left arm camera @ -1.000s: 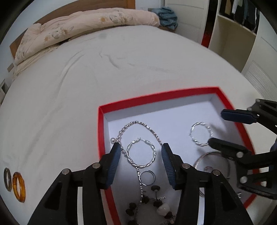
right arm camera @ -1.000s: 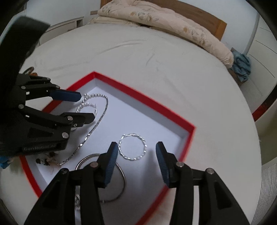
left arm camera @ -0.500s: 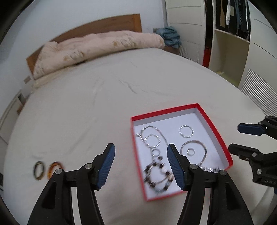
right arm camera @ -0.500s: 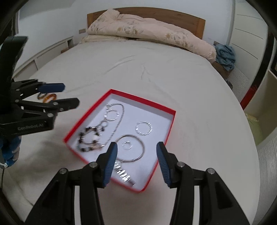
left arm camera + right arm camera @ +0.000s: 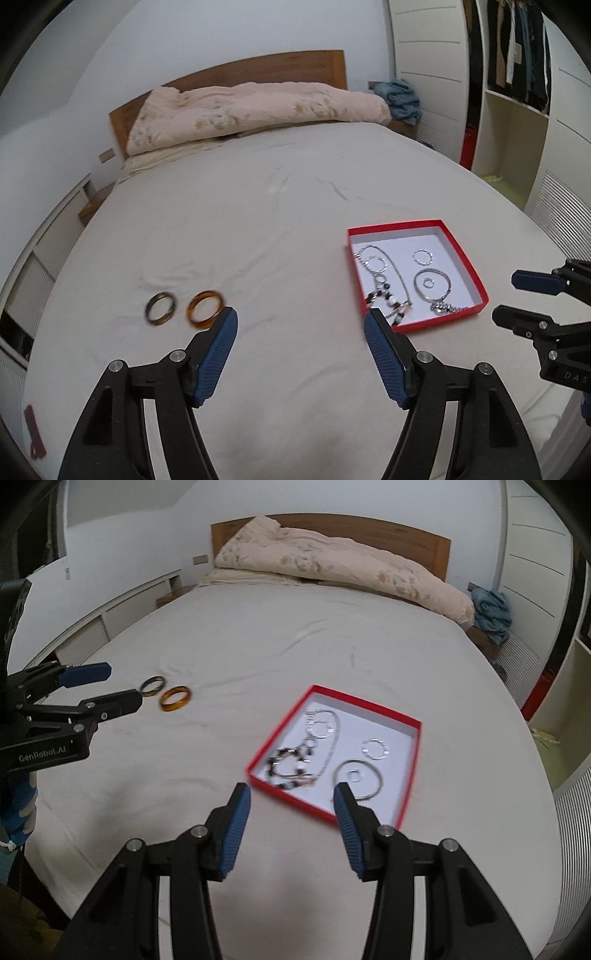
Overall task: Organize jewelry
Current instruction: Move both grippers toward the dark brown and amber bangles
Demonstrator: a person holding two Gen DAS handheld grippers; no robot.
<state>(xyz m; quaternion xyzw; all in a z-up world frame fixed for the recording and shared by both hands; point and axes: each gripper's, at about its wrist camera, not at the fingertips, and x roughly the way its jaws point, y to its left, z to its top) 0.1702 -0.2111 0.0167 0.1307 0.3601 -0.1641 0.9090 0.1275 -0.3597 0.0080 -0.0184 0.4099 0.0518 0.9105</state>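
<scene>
A: Starting at the left, what lies on the bed?

B: Two bangles side by side on the pale sheet: a dark bangle and, just right of it, an amber bangle. They sit close together, whether touching I cannot tell.

A: And the left gripper?

B: It hangs above the sheet with its blue-padded jaws opening wide and nothing between them. One fingertip shows just below the amber bangle in the left wrist view.

A: Further right?

B: The red box, white inside, lies flat on the bed. In it are a silver chain, a twisted hoop, a plain silver bangle with a small ring inside its circle, and a beaded bracelet toward the near edge.

A: The right gripper?

B: It is partly spread, empty, held over the box's near corner. In the left wrist view it shows at the far right, clear of the box.

A: Behind all that?

B: A rolled quilt against the wooden headboard.
</scene>
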